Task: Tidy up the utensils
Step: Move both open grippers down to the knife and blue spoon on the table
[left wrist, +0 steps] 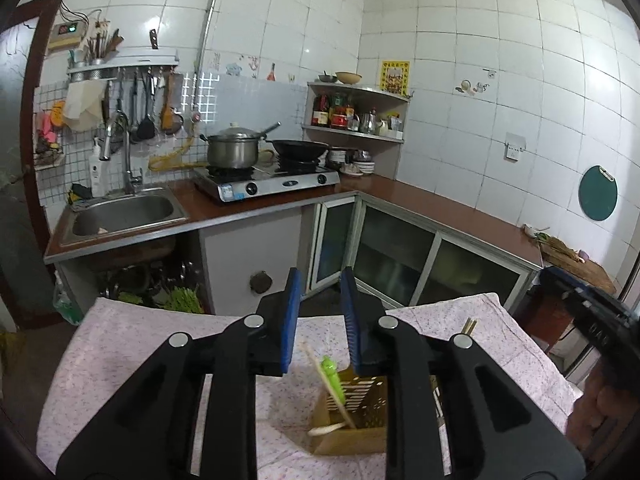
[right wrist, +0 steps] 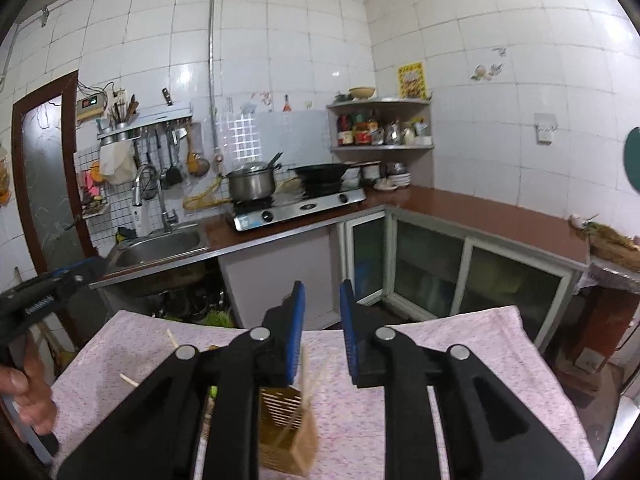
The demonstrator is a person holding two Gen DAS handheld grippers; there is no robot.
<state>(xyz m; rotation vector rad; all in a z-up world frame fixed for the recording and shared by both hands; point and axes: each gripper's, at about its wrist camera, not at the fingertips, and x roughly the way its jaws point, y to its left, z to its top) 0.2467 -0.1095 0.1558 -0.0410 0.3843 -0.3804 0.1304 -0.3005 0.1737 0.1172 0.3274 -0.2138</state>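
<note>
Now both tools hang over the table draped in a pale pink flowered cloth (left wrist: 132, 344), side by side, pointing toward the kitchen corner. Look at the left hand-held gripper (left wrist: 320, 320): its blue-padded black fingers (left wrist: 294, 312) stand a little apart with nothing between them. Just below sits the slatted light-brown wooden utensil holder (left wrist: 360, 404), upright on the cloth, and leaning in it are a green plastic-handled utensil (left wrist: 332, 378) and a pale wooden chopstick (left wrist: 316, 360); a white looped piece pokes out at its front edge. Over on the right, the right hand-held gripper (right wrist: 322, 330) is spread just the same, empty, blue pads (right wrist: 297, 332) clear of everything. Under it the same holder shows again, with thin wooden chopsticks (right wrist: 306, 372) blurred above it. Two more loose sticks (right wrist: 130, 380) lie on the cloth to the left, partly hidden by the black frame. At the left edge of that view a person's hand (right wrist: 28, 396) wraps the other tool's handle. Beyond, a steel pot (left wrist: 232, 148) and black wok (left wrist: 298, 148) sit on the stove.
</note>
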